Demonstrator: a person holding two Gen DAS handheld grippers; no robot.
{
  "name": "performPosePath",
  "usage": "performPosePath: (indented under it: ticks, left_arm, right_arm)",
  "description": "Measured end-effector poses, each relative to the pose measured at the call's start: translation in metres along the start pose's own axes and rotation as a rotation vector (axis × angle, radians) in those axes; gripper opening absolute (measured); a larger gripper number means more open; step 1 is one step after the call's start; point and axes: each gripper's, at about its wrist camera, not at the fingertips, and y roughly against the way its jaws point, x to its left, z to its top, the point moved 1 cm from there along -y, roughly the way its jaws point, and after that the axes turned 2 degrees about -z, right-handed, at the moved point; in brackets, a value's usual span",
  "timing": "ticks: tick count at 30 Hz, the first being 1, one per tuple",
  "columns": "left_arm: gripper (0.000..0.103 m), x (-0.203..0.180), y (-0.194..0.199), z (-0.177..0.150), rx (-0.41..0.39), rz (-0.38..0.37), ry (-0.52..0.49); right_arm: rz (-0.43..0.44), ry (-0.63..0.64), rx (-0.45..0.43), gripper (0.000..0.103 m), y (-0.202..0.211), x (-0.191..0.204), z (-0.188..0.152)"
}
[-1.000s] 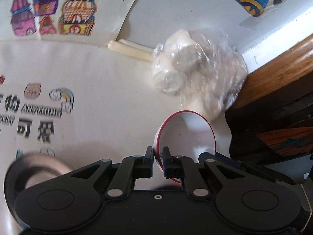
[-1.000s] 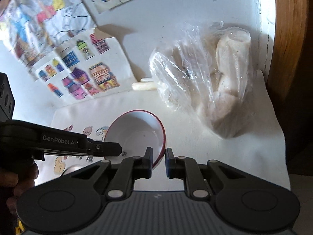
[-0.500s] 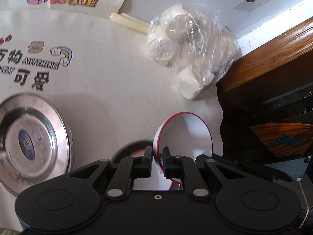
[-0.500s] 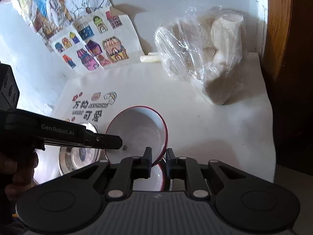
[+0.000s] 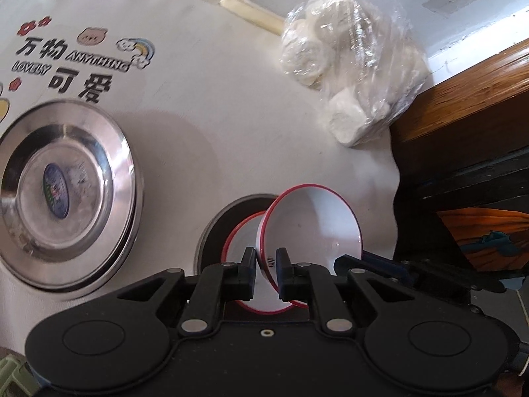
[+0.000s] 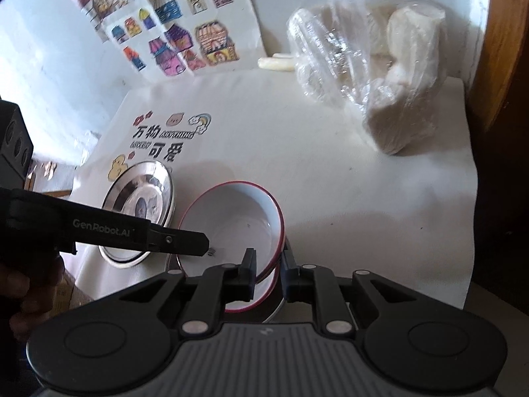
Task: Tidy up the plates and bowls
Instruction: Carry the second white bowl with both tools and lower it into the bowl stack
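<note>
While both grippers pinch its rim, the upper red-rimmed bowl (image 5: 310, 228) hangs tilted directly above a second red-rimmed bowl (image 5: 243, 241), at the near right of the white printed cloth (image 5: 231, 106). Left gripper (image 5: 267, 266): jaws nearly closed, clamped on the near edge of the upper bowl's rim. Right gripper (image 6: 268, 264): jaws likewise nearly closed, clamped on the rim at the bowl's right side; in this view the left gripper's finger reaches in from the left to the opposite rim. Lower bowl sits inside a wider dark, metal-edged dish (image 5: 215, 235), of which only a crescent shows. Whether the two bowls touch cannot be told. Left of the bowls, apart from them, stacked steel plates (image 5: 69, 182) lie flat on the cloth, partly over its printed lettering. Far right: clear plastic bag of white lumps (image 5: 350, 66), with pale sticks (image 5: 251, 13) just beside it on the left. Coloured drawings (image 6: 185, 36) lie at the far edge.
</note>
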Motion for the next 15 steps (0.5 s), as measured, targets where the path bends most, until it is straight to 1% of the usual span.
performPosePath:
  ticks: [5,15]
  left_arm:
    - [0.015,0.002,-0.004,-0.005,0.023,0.038,0.001]
    - [0.017,0.005,-0.007,-0.006,0.045,0.053,0.006]
  right_arm:
    - [0.009,0.024,0.033,0.018,-0.006,0.006,-0.002]
    - [0.01,0.04,0.067,0.019,-0.013,0.01,-0.004]
